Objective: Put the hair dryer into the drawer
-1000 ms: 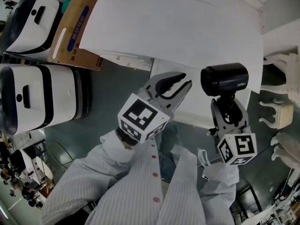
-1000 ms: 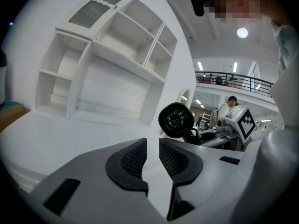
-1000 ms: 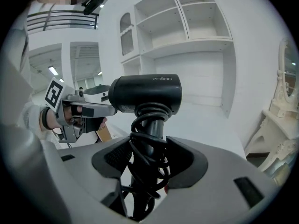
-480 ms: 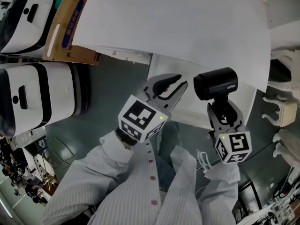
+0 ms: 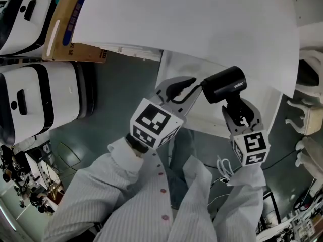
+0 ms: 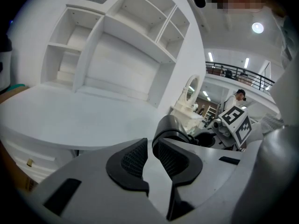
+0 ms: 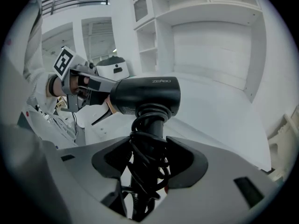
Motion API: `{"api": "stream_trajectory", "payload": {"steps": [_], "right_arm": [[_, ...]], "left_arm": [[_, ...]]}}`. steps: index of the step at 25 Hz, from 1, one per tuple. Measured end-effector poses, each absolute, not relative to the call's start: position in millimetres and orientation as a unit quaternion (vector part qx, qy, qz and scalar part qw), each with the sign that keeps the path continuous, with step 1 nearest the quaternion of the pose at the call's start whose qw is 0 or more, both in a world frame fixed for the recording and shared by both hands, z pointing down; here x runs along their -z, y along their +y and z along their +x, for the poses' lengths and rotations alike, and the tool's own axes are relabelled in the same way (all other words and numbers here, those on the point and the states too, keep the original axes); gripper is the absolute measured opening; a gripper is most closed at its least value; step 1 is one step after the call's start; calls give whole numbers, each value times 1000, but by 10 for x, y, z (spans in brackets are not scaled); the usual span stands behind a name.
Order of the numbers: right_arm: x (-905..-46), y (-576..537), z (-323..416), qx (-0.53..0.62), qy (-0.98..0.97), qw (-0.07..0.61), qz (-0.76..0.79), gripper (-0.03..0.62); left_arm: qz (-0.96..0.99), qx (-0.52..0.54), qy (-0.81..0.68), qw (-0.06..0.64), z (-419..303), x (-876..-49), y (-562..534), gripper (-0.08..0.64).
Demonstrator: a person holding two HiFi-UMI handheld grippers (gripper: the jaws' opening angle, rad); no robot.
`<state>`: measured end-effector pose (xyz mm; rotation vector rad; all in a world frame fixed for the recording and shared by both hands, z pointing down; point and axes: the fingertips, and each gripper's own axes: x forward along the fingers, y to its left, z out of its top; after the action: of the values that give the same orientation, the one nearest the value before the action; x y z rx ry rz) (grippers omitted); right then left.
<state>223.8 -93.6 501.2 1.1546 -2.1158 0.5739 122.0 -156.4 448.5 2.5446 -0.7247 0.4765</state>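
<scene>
The black hair dryer (image 5: 224, 84) is held upright by its handle, cord wound round it, in my right gripper (image 5: 241, 110), which is shut on it. It hangs over the open white drawer (image 5: 202, 122) under the desk top. The dryer's nozzle points left and comes close to the tips of my left gripper (image 5: 194, 86), which is shut and holds nothing. In the right gripper view the dryer (image 7: 145, 94) rises from my right gripper (image 7: 150, 148). In the left gripper view the dryer (image 6: 170, 127) shows just past my left gripper (image 6: 150, 143).
The white desk top (image 5: 192, 19) overhangs the drawer. On the floor at the left stand white-and-black appliances (image 5: 35, 95) and a cardboard box (image 5: 70, 19). White ornate furniture (image 5: 308, 120) stands at the right edge. Desk shelves (image 6: 121, 36) rise behind.
The hair dryer has moved left and tilted, its nozzle swinging toward the left gripper's tips. The right gripper has shifted slightly with it. The left gripper has hardly moved.
</scene>
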Motion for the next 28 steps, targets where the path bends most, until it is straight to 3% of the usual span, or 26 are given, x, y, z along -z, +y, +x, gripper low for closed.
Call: {"api": "stream_trajectory", "payload": {"steps": [28], "right_arm": [[-6281,-907,2240,-228,-806,444,317,206]], "left_arm": [[905,-213,-256,264,1270,-5162,-1352,72]]}}
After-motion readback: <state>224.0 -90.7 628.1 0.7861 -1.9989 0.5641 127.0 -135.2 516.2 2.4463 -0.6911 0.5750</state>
